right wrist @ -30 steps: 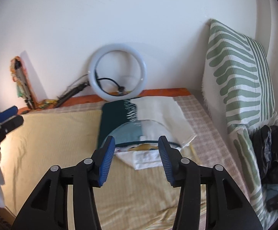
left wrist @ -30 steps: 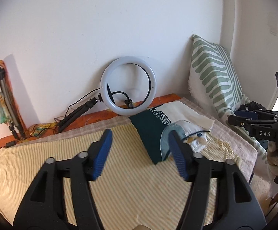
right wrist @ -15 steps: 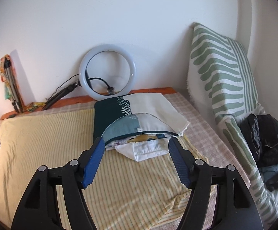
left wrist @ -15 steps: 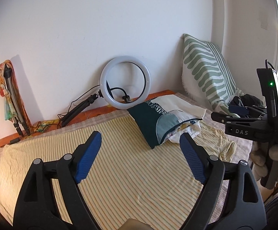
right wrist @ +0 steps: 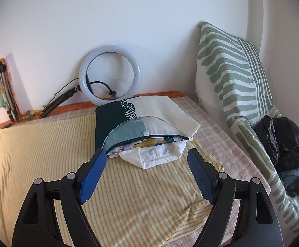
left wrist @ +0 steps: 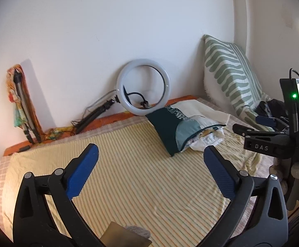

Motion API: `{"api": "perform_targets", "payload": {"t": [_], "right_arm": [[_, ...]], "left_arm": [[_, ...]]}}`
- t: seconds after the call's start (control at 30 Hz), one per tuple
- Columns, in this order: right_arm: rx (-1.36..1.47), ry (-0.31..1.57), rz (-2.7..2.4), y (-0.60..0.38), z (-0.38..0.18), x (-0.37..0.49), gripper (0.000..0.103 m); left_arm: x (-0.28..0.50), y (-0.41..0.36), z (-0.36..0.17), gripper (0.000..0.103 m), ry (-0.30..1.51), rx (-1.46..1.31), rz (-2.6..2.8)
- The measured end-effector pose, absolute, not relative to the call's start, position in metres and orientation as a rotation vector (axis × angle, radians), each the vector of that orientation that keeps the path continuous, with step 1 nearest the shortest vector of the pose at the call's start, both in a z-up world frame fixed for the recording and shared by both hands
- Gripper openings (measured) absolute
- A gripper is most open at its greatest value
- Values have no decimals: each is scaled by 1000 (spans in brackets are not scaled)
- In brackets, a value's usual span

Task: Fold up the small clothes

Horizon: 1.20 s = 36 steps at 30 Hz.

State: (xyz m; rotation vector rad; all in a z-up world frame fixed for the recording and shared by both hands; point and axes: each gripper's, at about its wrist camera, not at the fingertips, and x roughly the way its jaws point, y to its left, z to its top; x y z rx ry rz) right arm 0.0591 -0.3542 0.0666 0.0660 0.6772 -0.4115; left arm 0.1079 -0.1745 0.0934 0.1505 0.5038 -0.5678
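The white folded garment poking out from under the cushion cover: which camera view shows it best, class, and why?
The right wrist view: the white garment lies centred, close, seams visible, between the open right gripper fingers. The left wrist view shows it smaller, off to the right.

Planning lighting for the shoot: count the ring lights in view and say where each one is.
1. The ring light leans against the white wall at the far edge of the bed, just behind the teal-and-cream pouch stuffed with small clothes. Others may be out of frame.

White wall (right wrist: 128,20), striped bed cover (left wrist: 149,175), ring light (right wrist: 108,75)
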Motion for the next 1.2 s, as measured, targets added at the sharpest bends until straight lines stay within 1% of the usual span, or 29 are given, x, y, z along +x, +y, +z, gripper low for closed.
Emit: {"api": "perform_targets", "payload": {"t": [0.33, 1.2], "right_arm": [[101, 661, -429, -360, 66, 57, 82], [151, 664, -433, -367, 64, 57, 83]], "left_arm": [[96, -182, 96, 103, 486, 184, -589], [95, -187, 95, 103, 491, 190, -594]]}}
